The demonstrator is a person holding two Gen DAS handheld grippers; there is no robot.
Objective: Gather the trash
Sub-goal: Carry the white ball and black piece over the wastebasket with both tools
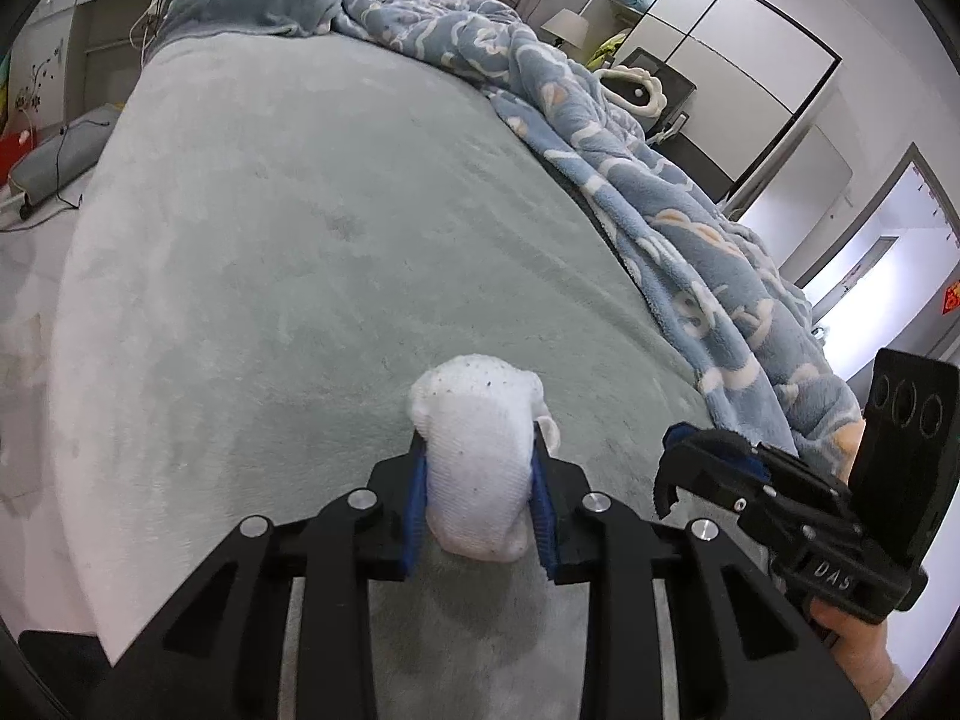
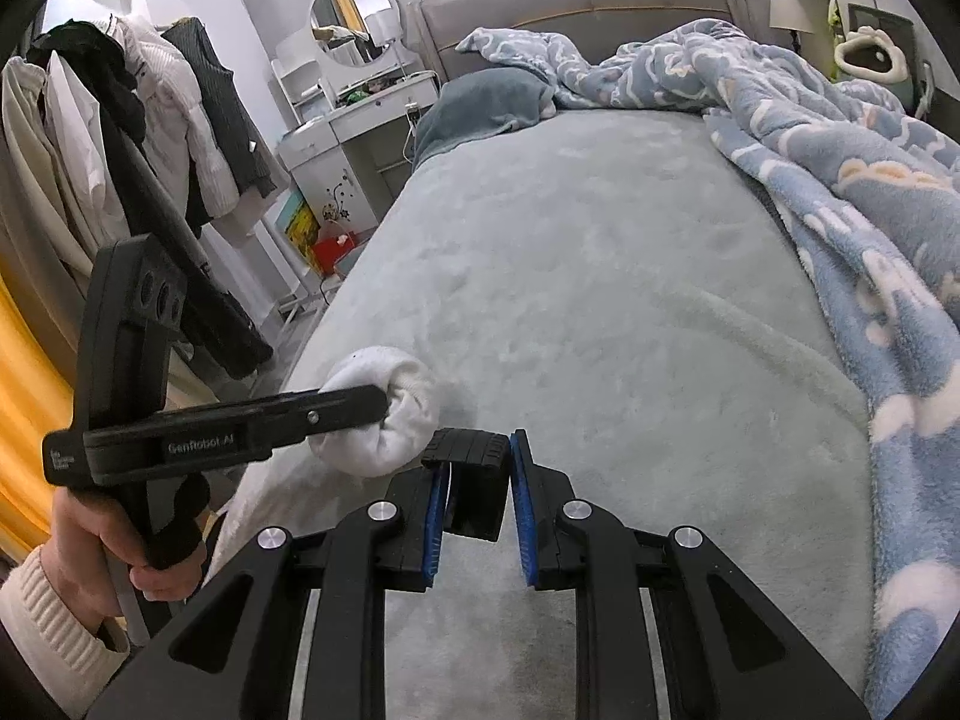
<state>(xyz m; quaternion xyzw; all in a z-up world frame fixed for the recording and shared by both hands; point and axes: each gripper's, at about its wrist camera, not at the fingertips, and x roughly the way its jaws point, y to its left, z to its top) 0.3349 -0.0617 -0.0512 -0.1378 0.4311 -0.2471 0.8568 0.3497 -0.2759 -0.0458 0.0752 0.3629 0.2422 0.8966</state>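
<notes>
My left gripper (image 1: 480,483) was clenched on a rolled white sock (image 1: 477,456), the blue pads (image 1: 418,498) pressing into both of its sides. The sock sat just above the grey-green bed cover (image 1: 312,228), at the near edge of the bed, with its rounded end poking out past the fingertips. From the right wrist camera I could see the same bundle (image 2: 393,420) gripped side-on, the person's hand (image 2: 129,546) in a cream knit cuff wrapped round the handle.

My right gripper (image 2: 477,489) was closed on a small black object (image 2: 474,486) (flat, ridged along its top edge; I could not tell what it was). It hung between the blue pads just beside the sock, low over the cover.

A blue patterned blanket (image 2: 840,180) lay rumpled along the far side of the bed, and a grey-blue pillow (image 2: 480,105) rested near the headboard (image 2: 570,0). Clothes (image 2: 150,132) hung on a rack to the left.
</notes>
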